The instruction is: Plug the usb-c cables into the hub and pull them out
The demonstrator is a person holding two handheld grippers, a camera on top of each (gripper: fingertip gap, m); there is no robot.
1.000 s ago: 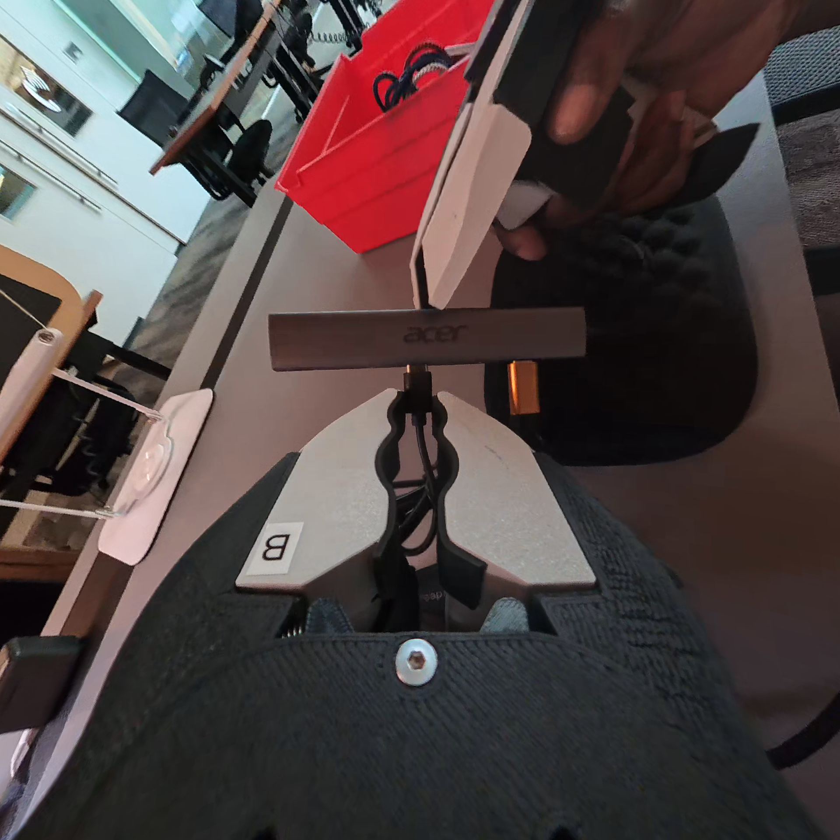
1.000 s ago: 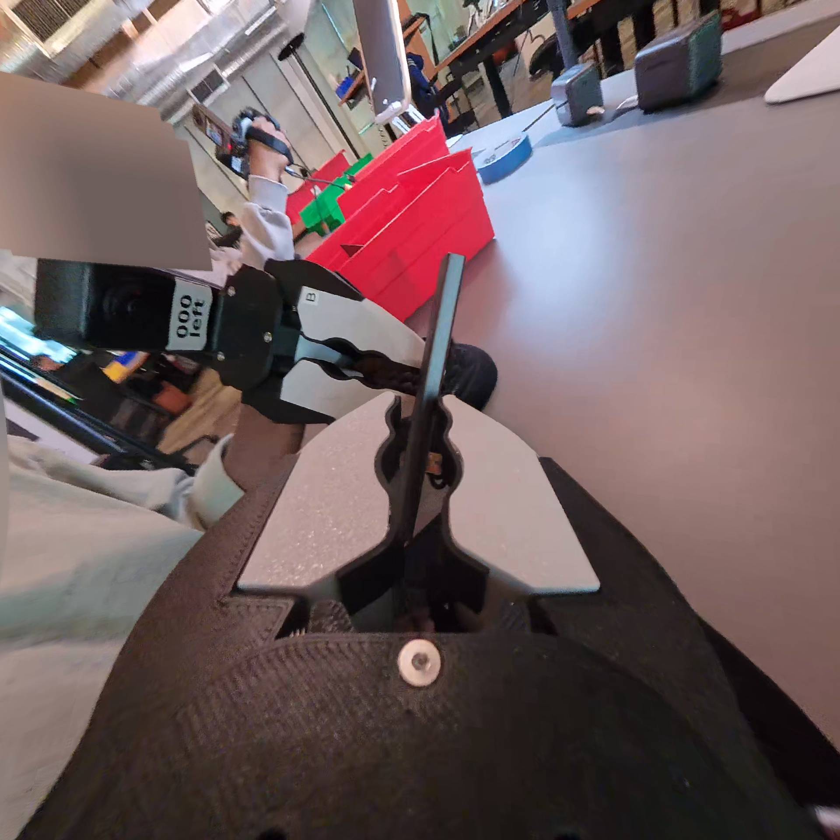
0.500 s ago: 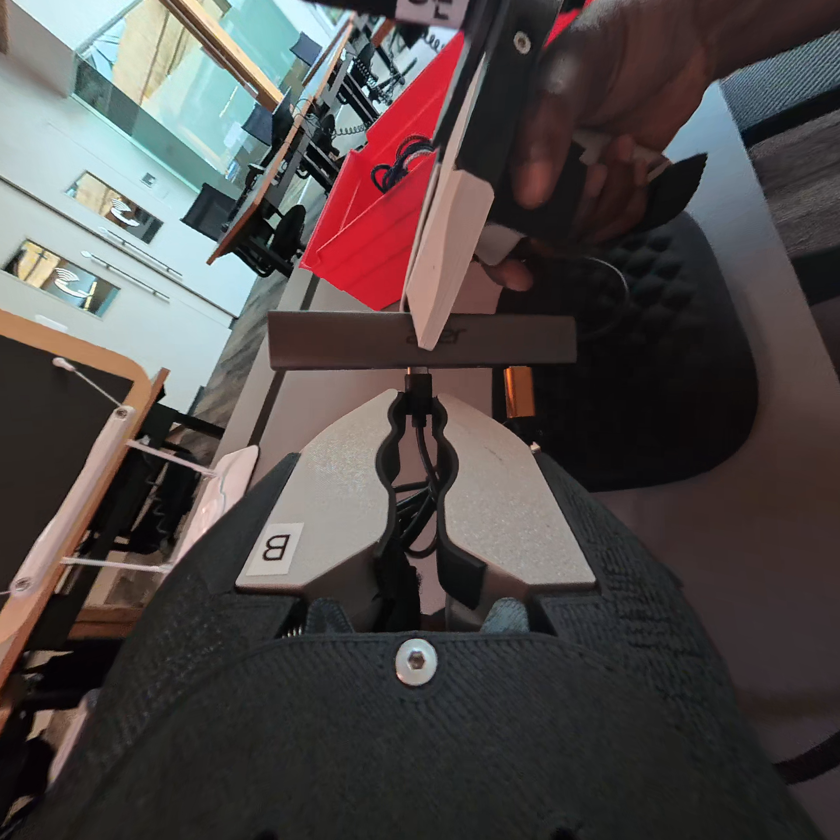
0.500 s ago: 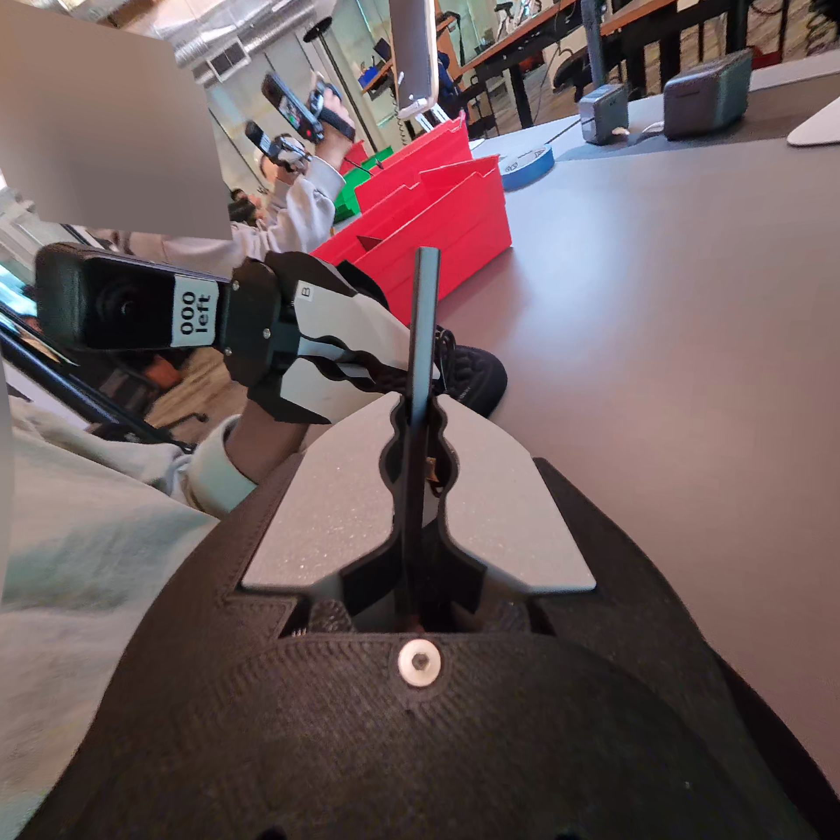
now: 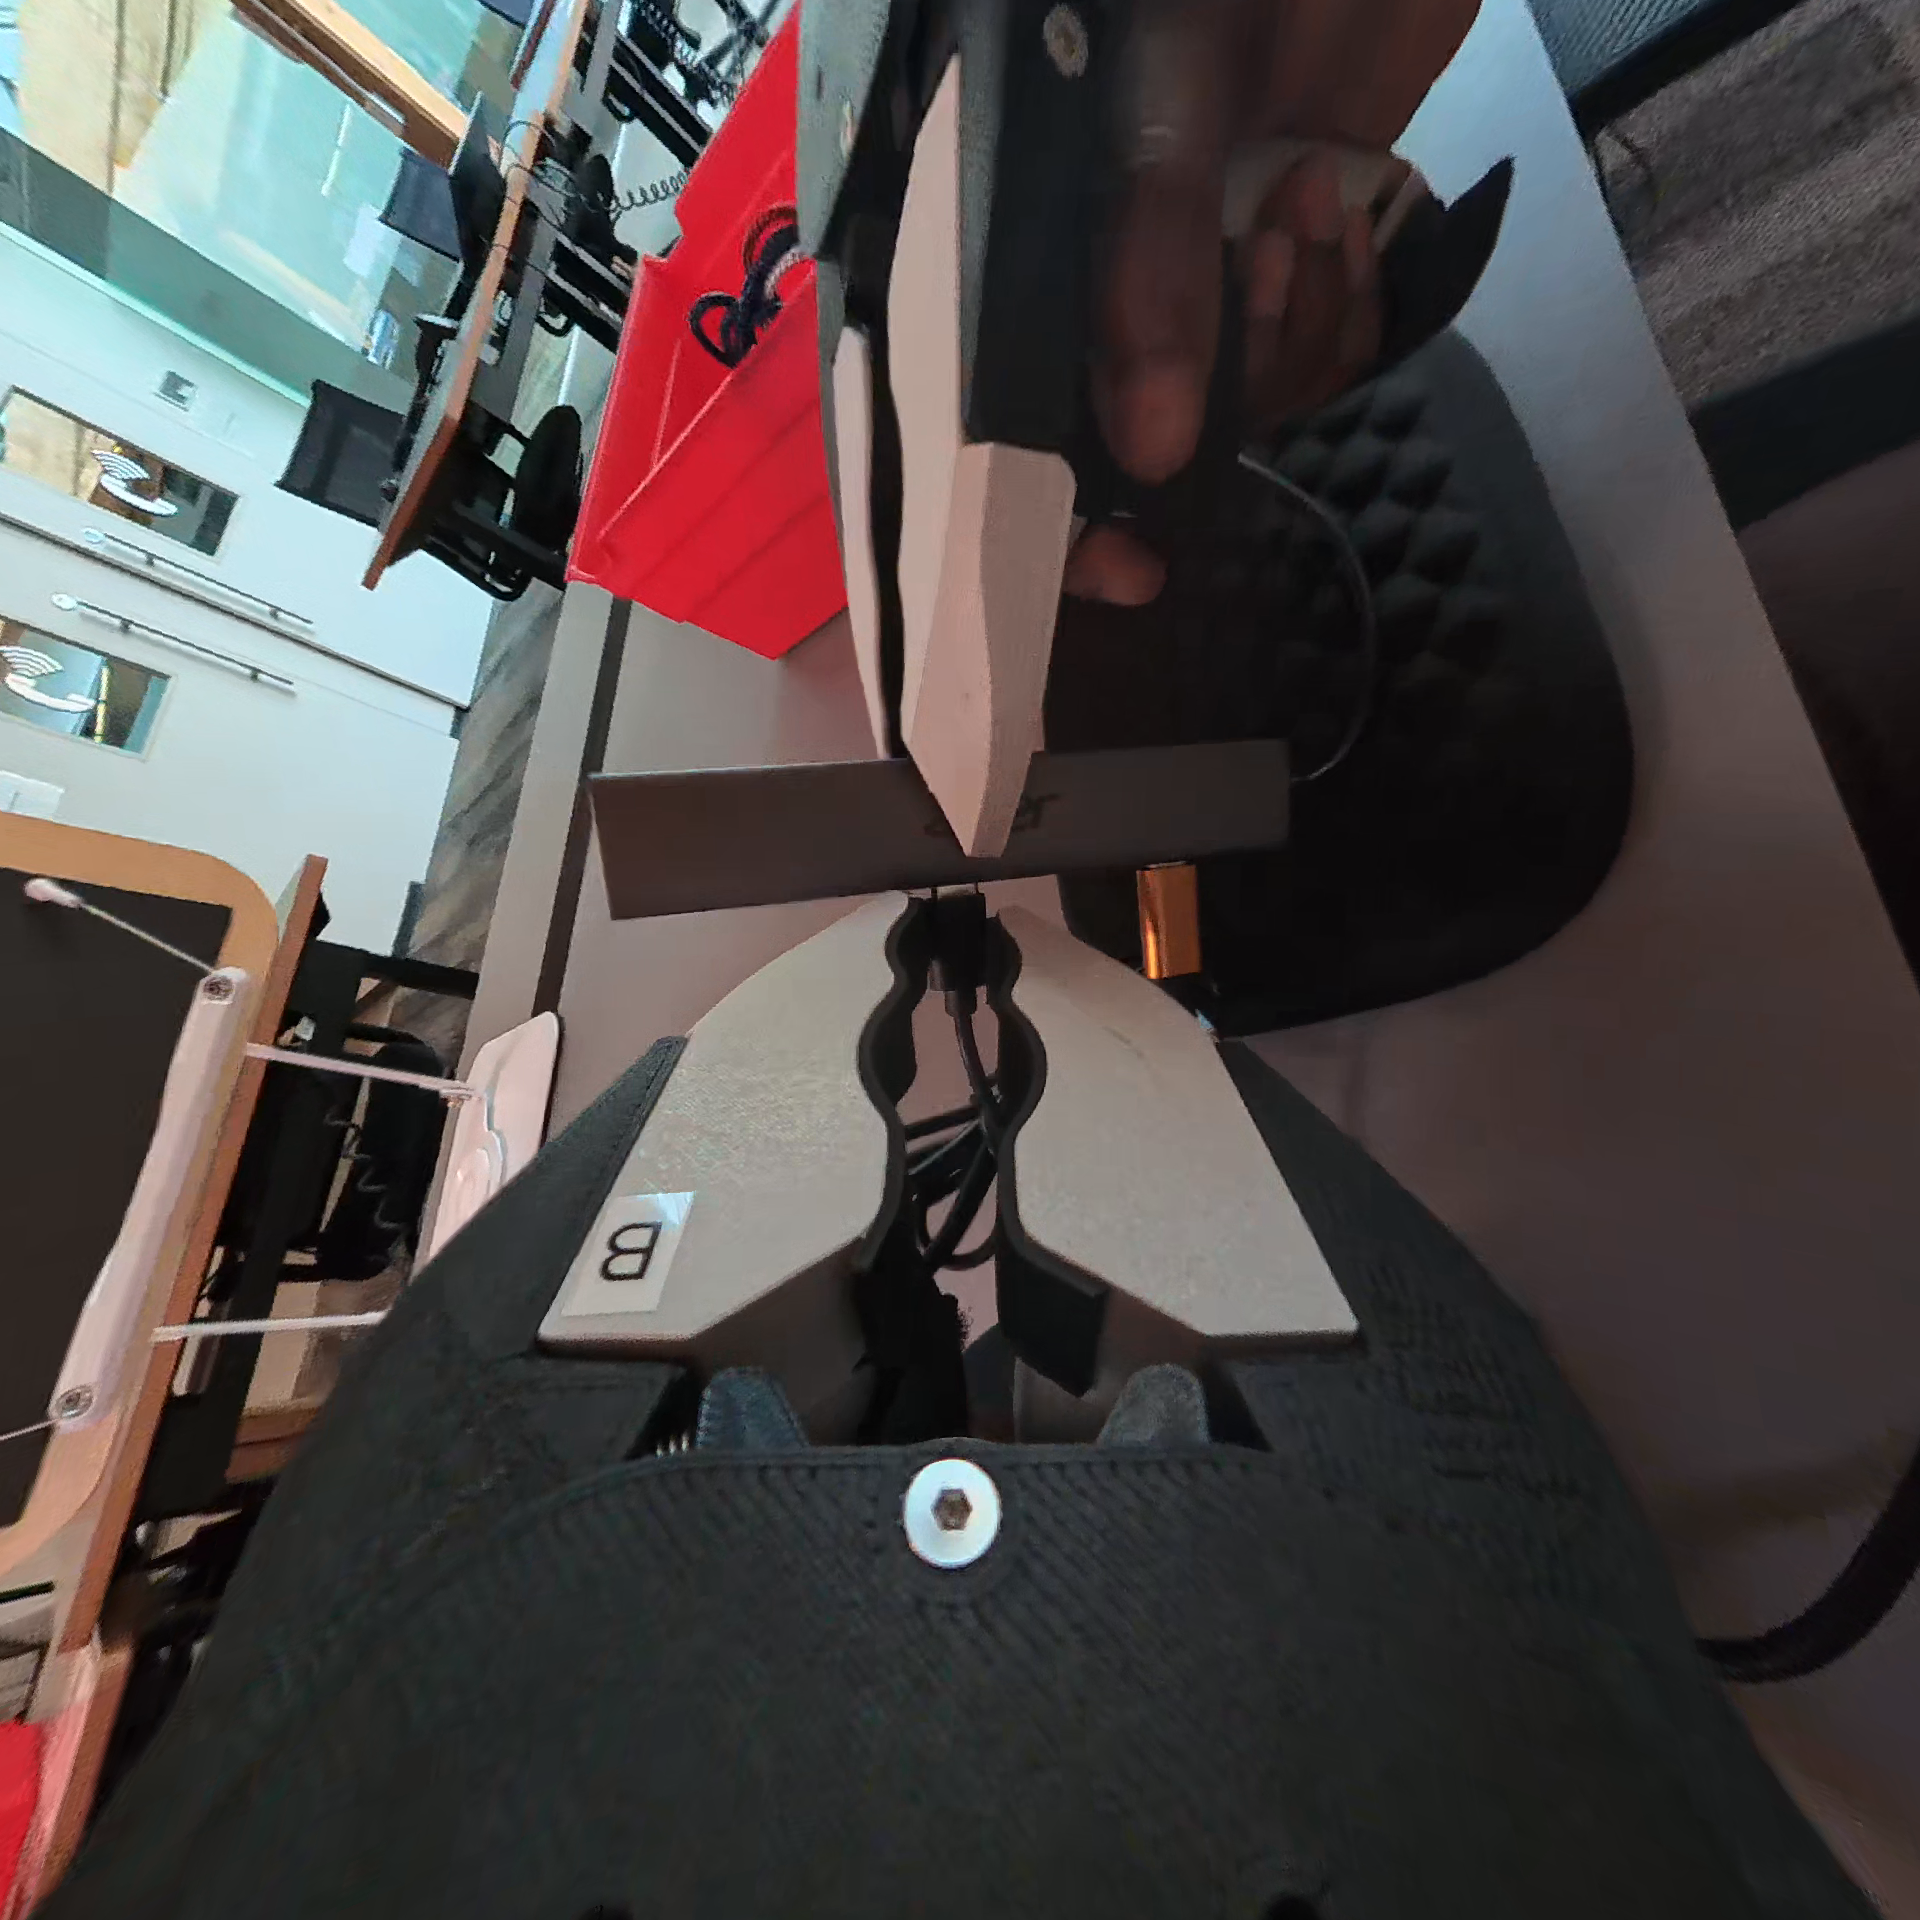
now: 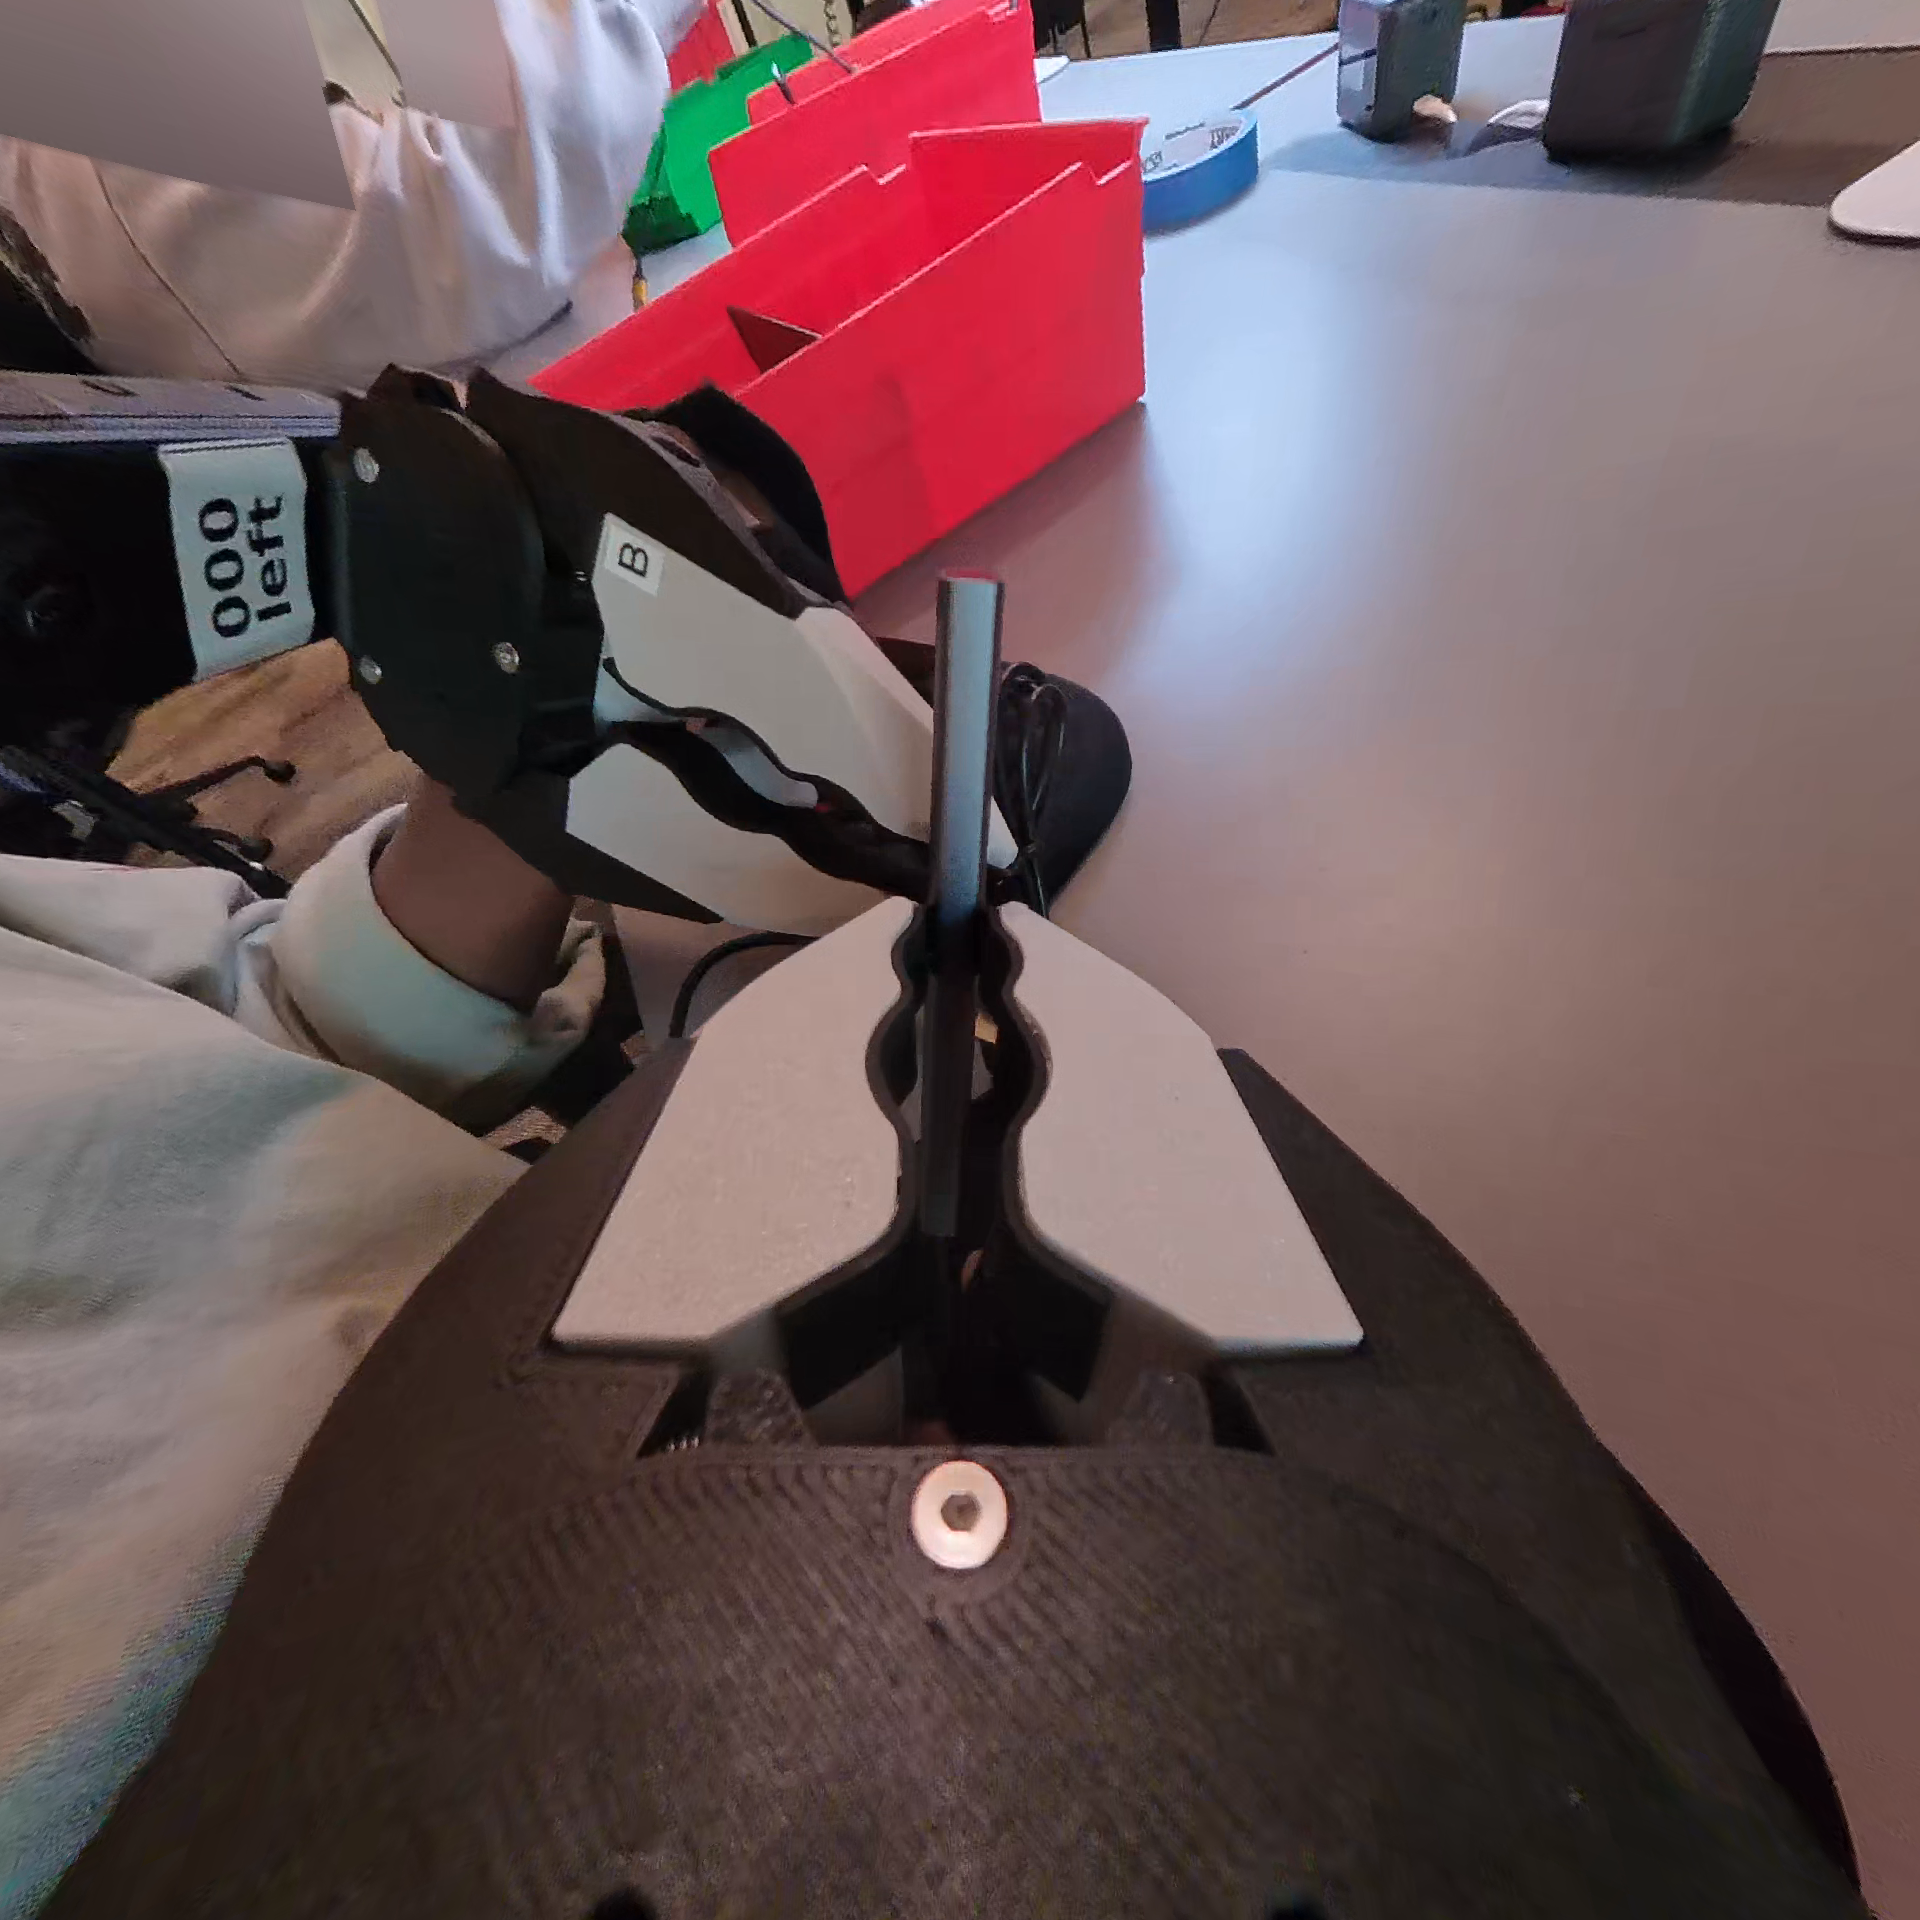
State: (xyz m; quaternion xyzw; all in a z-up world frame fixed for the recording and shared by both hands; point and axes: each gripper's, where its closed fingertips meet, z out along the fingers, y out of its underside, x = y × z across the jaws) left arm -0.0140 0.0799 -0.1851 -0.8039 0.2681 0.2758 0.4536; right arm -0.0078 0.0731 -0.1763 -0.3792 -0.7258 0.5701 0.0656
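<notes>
The left gripper (image 5: 954, 935) was clamped on a black cable plug (image 5: 958, 943), its jaws nearly together; the right gripper (image 6: 958, 935) was closed on the grey hub (image 5: 831, 844), held in the air above the table (image 6: 1507, 727); over the last second the plug's bare metal tip had vanished and its body had come flush against the hub's edge; the cable seemed seated, so pulling out probably came next; a red bin (image 6: 935, 343) stood behind.
</notes>
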